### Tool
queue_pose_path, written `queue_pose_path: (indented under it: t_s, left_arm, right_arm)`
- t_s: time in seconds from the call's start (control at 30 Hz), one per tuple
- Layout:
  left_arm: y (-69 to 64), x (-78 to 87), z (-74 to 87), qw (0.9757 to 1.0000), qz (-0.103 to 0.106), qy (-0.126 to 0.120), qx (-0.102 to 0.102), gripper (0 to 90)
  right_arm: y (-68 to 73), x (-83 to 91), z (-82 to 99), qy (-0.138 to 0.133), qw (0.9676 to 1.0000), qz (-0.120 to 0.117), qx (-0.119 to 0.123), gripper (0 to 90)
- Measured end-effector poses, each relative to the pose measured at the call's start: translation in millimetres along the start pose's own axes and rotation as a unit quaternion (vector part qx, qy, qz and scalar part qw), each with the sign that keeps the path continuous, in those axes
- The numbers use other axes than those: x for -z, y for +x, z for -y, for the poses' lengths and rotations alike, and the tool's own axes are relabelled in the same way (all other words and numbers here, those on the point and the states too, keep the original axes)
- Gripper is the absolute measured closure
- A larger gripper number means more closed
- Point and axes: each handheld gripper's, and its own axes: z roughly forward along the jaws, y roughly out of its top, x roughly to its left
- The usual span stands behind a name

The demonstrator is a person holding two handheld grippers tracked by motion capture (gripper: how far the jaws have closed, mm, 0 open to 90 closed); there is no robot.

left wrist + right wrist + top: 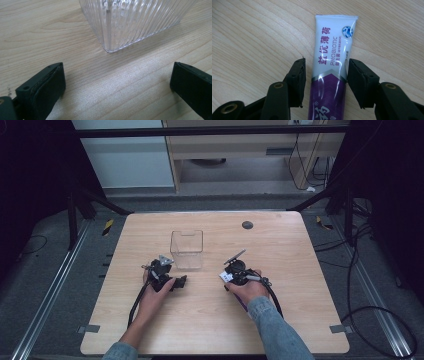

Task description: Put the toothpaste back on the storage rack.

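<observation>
From my high view I have the left gripper (176,282) low over the wooden surface (280,250), just in front of the clear ribbed container (187,249), which stands upright near the middle of the surface. In the left gripper view its two black jaws stand wide apart with bare wood between them, and the near bottom corner of the container (110,37) sits ahead of them, not touching either jaw. My right gripper (226,277) is further right, well apart from the container, with the person's hand (248,290) wrapped round its body and a denim sleeve (275,330) running back toward the near edge. In the right gripper view the jaws stand on either side of a toothpaste tube (331,65), white at the flat crimped end and purple lower down, with purple lettering and the word PROBIOTIC along it. The tube lies lengthwise between the jaws, its crimped end pointing away from the gripper (325,75). The right-hand pad looks to be against the tube's edge; on the left-hand side I see a thin strip of wood between pad and tube, so I cannot tell whether the grip is actually pressing. A small dark round disc (247,225) lies on the far part of the surface.
</observation>
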Motion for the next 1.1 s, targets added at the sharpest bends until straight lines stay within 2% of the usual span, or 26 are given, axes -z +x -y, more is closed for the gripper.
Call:
queue_pose_path:
  t_s: [0.2,0.6,0.73,1.1]
  left_arm:
    - [0.0,0.0,0.0,1.0,0.0,0.0,0.0,0.0]
    - [0.0,0.0,0.0,1.0,0.0,0.0,0.0,0.0]
    - [0.0,0.0,0.0,1.0,0.0,0.0,0.0,0.0]
    - [0.0,0.0,0.0,1.0,0.0,0.0,0.0,0.0]
  right_arm:
    - [-1.7,-3.7,1.0,0.003,1.0,0.0,-0.006,50.7]
    - [-2.4,-7.4,1.3,0.002,1.0,0.006,0.0,53.0]
    - [-0.8,-7.6,1.8,0.001,0.9999,0.015,0.006,55.1]
    - [-0.8,-5.1,4.2,-0.003,0.9996,0.019,0.023,67.6]
